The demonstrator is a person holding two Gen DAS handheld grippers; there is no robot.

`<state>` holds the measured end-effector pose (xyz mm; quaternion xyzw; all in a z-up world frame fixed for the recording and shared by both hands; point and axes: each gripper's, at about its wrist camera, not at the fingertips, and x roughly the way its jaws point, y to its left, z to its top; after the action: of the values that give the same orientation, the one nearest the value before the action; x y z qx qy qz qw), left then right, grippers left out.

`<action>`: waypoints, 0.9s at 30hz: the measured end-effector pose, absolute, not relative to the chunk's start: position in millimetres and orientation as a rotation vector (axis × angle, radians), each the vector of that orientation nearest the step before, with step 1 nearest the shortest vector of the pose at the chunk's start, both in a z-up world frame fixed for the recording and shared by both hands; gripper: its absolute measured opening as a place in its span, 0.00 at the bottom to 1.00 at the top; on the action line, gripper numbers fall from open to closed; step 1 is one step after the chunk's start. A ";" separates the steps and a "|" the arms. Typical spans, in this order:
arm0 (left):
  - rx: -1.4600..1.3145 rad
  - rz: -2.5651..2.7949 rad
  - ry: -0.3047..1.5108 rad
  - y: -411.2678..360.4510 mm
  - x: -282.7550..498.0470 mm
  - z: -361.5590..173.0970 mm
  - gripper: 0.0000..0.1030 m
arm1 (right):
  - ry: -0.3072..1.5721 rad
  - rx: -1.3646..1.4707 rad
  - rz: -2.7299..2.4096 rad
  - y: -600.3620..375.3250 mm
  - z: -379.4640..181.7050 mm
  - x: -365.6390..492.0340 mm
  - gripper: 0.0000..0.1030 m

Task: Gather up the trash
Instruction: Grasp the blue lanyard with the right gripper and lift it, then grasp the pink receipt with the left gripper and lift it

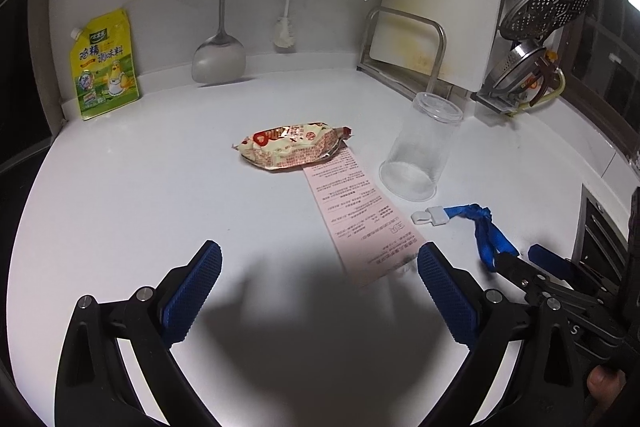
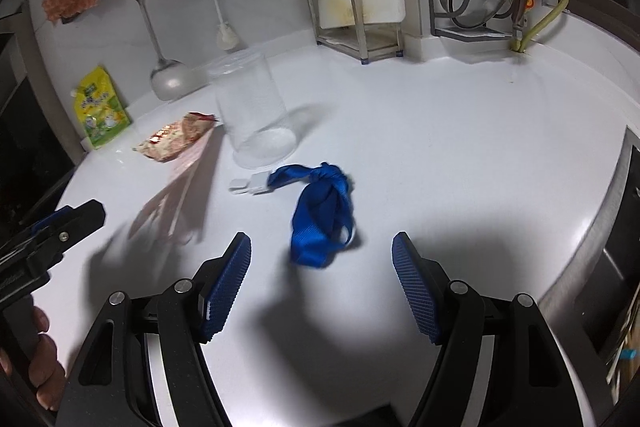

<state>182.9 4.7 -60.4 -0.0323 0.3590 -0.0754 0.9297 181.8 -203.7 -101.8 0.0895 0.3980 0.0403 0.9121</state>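
Your left gripper [image 1: 320, 291] and right gripper [image 2: 322, 267] were both wide open, holding nothing. The blue strap [image 2: 320, 215] lay mid-counter [image 2: 460, 155] before the right gripper; wrapper [image 1: 290, 146], pink slip [image 1: 356, 215] and apparently upturned cup [image 1: 420, 151] lay toward the back wall.

1 snack wrapper [image 1: 293, 145]; 1 pink paper slip [image 1: 352, 219]; 1 clear cup [image 1: 422, 147]; 1 blue strap [image 2: 322, 215]; 1 yellow pouch [image 1: 105, 65]

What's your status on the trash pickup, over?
Left gripper open, empty, above the pink receipt. Right gripper open, blue strap just ahead of it. Snack wrapper on the receipt's far end; upturned clear cup beside.
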 end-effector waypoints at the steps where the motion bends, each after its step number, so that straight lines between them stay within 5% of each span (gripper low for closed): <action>1: -0.064 -0.159 0.743 1.6 185.6 -61.3 0.94 | 0.831 0.179 0.079 -203.3 -103.0 185.3 0.68; 16: -0.078 -0.134 0.776 -10.4 206.4 -65.3 0.94 | 0.876 0.089 0.031 -196.3 -112.2 223.2 0.64; 19: -0.078 -0.123 0.783 -12.6 211.1 -67.1 0.94 | 0.873 0.036 0.031 -192.1 -112.5 227.2 0.45; 22: -0.089 -0.127 0.804 -15.5 217.9 -68.8 0.94 | 0.870 0.023 0.066 -190.8 -112.0 228.9 0.15; 27: -0.086 -0.122 0.826 -23.1 230.0 -69.8 0.94 | 0.863 0.096 0.097 -202.6 -111.2 225.8 0.09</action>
<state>230.0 -23.1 -69.8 -0.0415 0.4012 -0.0592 0.9131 225.8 -202.6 -111.2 0.0467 0.4177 0.0468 0.9062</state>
